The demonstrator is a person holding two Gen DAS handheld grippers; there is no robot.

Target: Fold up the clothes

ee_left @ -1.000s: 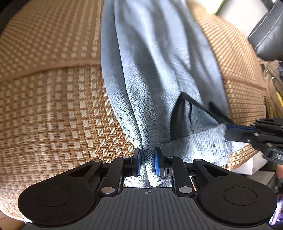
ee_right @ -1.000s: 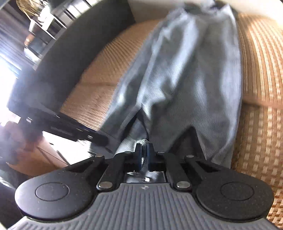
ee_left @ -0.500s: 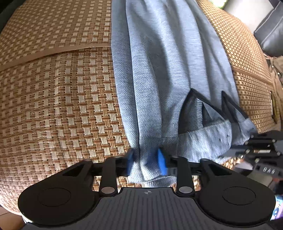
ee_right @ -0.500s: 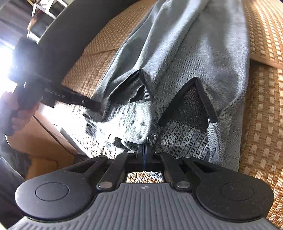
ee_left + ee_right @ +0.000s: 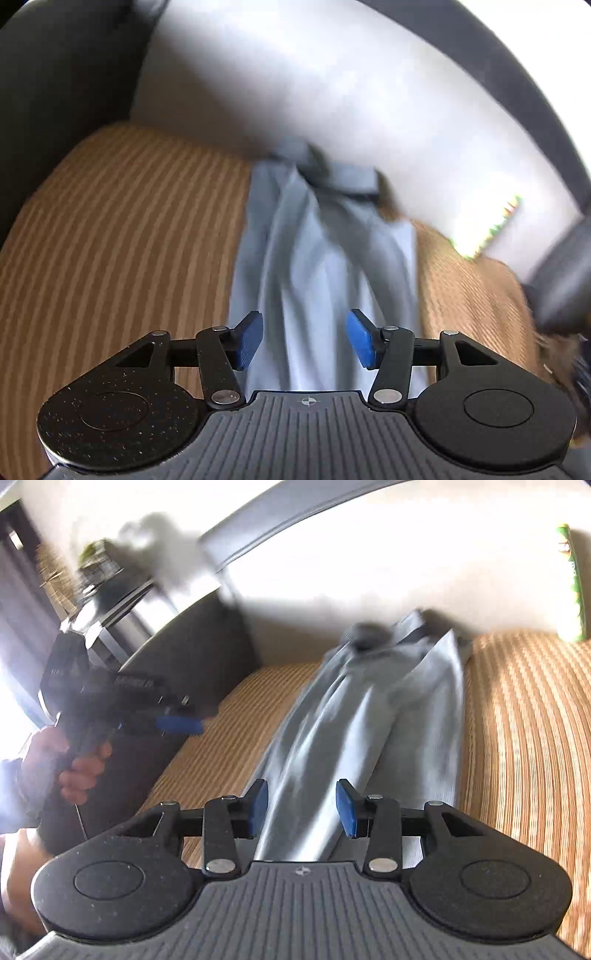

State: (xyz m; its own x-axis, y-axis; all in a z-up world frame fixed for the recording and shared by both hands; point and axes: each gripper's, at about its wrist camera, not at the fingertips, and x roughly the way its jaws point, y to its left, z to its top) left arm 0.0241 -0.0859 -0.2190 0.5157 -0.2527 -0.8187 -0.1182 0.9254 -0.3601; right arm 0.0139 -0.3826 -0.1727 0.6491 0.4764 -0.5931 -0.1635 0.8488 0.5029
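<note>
Grey-blue trousers (image 5: pixel 317 258) lie lengthwise on the woven mat of the sofa (image 5: pixel 129 240), their far end bunched against the backrest. Both views are blurred by motion. My left gripper (image 5: pixel 306 341) hovers over the cloth with its jaws opening; the blue pads (image 5: pixel 251 338) stand apart from the fabric and press on nothing. My right gripper (image 5: pixel 302 810) hangs over the trousers (image 5: pixel 369 720) too, jaws opening and nothing pinched between them. In the right wrist view the left gripper (image 5: pixel 181 723) shows at the left, held by a hand (image 5: pixel 81 768).
The pale backrest (image 5: pixel 332 92) rises behind the trousers, with a dark armrest (image 5: pixel 192 638) at the left. A green-patterned item (image 5: pixel 572 583) leans at the right and a dark cushion (image 5: pixel 561 280) sits at the right edge. A side table (image 5: pixel 110 602) stands beyond the armrest.
Both grippers have let go of the trousers' waistband end and opened. Both have swung up and forward along the trousers, so the backrest and the far end now fill the views.
</note>
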